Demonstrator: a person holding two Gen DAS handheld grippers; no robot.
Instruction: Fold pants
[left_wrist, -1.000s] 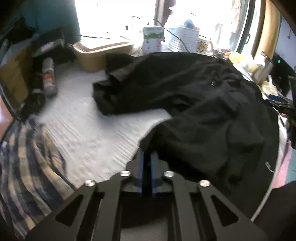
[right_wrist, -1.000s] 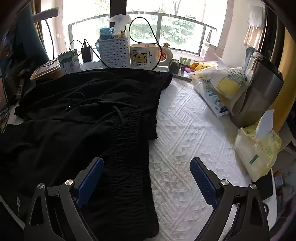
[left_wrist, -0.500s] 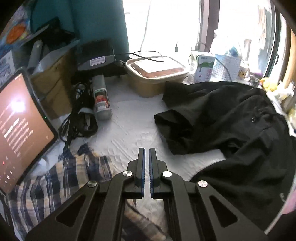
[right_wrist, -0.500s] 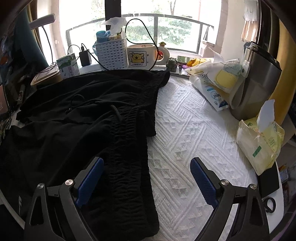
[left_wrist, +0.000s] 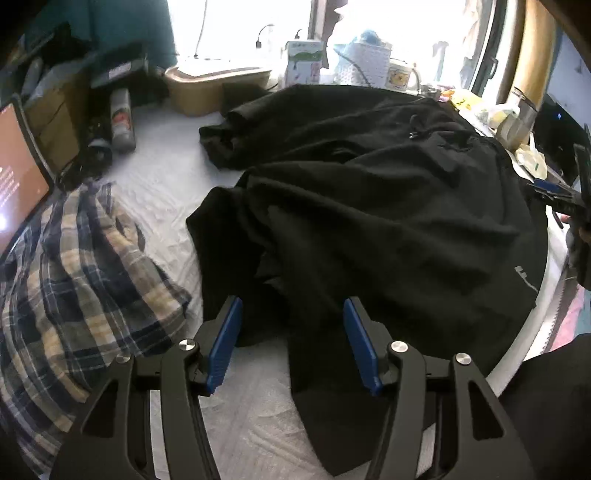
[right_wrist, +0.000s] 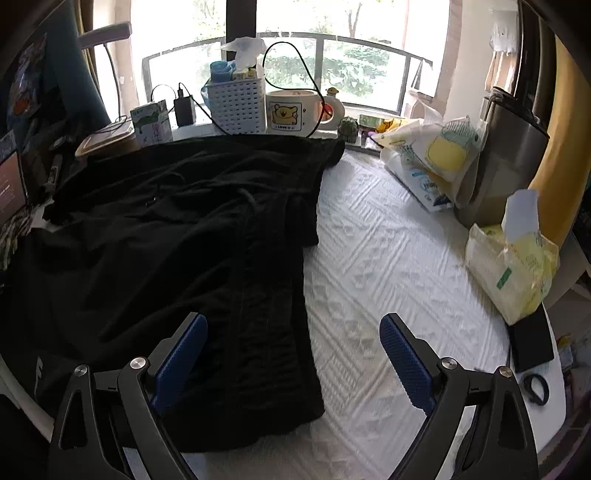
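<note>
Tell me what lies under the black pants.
Under the black pants lies the white textured cover, bare on their right. Anything else beneath them is hidden.

a lived-in home room: a round table under a white textured cloth (right_wrist: 388, 266) stands at a railed window, its sill crowded with a cream bear-print mug (right_wrist: 291, 112), a white plastic basket (right_wrist: 236, 105) and a yellow tissue pack (right_wrist: 513, 266).
</note>
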